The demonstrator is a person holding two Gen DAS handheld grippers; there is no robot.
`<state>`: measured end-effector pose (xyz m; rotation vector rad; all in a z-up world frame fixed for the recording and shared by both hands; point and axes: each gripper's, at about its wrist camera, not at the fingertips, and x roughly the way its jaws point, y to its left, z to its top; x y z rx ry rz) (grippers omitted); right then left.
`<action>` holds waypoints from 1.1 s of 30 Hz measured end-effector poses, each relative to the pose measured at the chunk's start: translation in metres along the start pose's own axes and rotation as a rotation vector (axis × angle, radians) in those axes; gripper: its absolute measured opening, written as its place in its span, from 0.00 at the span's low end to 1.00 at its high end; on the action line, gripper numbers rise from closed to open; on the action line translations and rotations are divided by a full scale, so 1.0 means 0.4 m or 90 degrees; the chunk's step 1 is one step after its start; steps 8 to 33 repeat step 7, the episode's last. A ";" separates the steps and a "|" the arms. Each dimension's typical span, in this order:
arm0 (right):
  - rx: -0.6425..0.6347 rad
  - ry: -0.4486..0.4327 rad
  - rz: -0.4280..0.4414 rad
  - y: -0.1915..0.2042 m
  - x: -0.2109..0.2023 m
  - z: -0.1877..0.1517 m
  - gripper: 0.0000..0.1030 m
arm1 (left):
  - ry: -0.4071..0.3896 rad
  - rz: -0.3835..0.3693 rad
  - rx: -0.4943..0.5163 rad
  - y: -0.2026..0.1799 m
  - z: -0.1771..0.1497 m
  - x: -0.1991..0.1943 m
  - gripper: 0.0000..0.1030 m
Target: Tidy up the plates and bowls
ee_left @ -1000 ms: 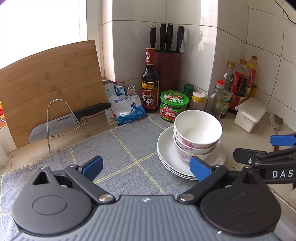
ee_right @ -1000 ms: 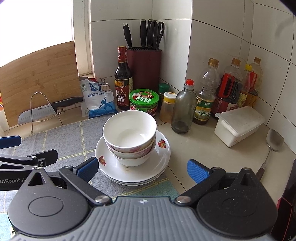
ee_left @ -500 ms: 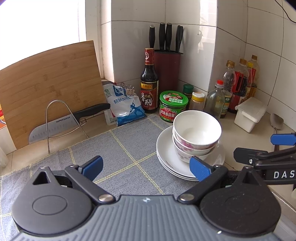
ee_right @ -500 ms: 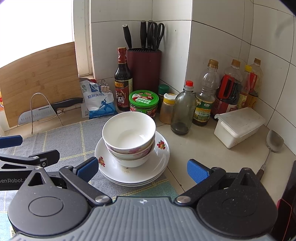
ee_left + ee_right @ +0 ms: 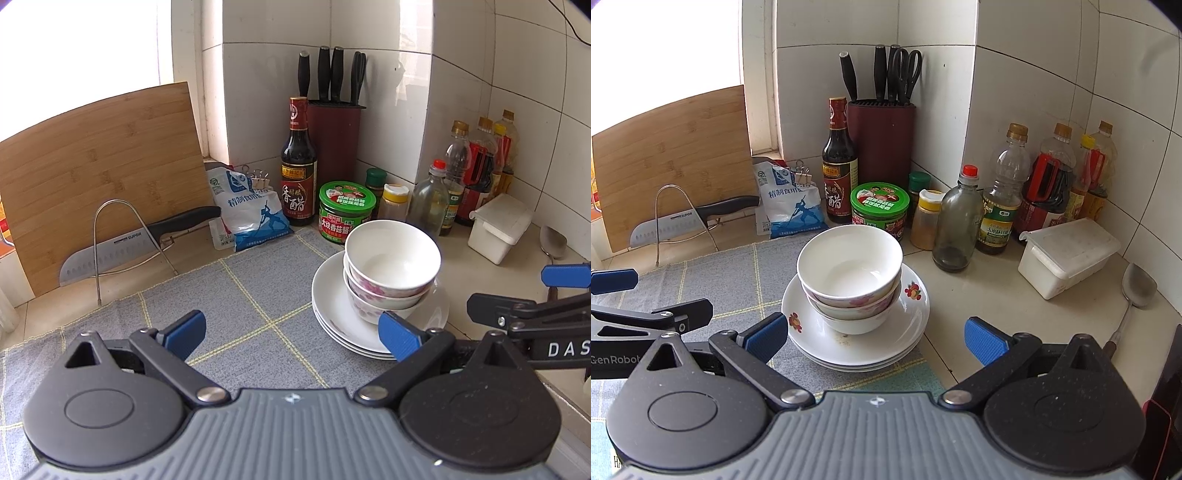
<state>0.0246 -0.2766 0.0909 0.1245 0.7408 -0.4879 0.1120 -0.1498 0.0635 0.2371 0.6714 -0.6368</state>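
Observation:
Three nested white bowls (image 5: 849,271) with pink flowers sit on a stack of white plates (image 5: 908,332) at the edge of a grey checked mat (image 5: 236,310). The same bowls (image 5: 393,258) and plates (image 5: 332,314) appear at right in the left wrist view. My left gripper (image 5: 291,334) hangs open over the mat, left of the stack, holding nothing. My right gripper (image 5: 875,338) is open just in front of the stack, its blue fingertips (image 5: 766,338) on either side of the plates' near rim, apart from them.
Behind the stack stand a green-lidded jar (image 5: 880,208), a vinegar bottle (image 5: 839,162), a knife block (image 5: 882,147), several oil and sauce bottles (image 5: 997,206), a white box (image 5: 1067,256) and a spoon (image 5: 1134,295). At left: salt bag (image 5: 251,206), cutting board (image 5: 103,170), knife on wire rack (image 5: 129,247).
Both grippers have drifted slightly back and up; the stack sits a little farther away in both views. Nothing was grasped or moved.

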 end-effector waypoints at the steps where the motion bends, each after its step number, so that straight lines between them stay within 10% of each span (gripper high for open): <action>1: 0.000 0.000 0.000 -0.001 -0.001 0.001 1.00 | 0.000 0.000 0.000 0.000 0.000 0.000 0.97; 33: -0.001 0.000 0.000 0.000 -0.005 0.001 1.00 | 0.000 0.005 -0.003 -0.007 0.002 -0.003 0.97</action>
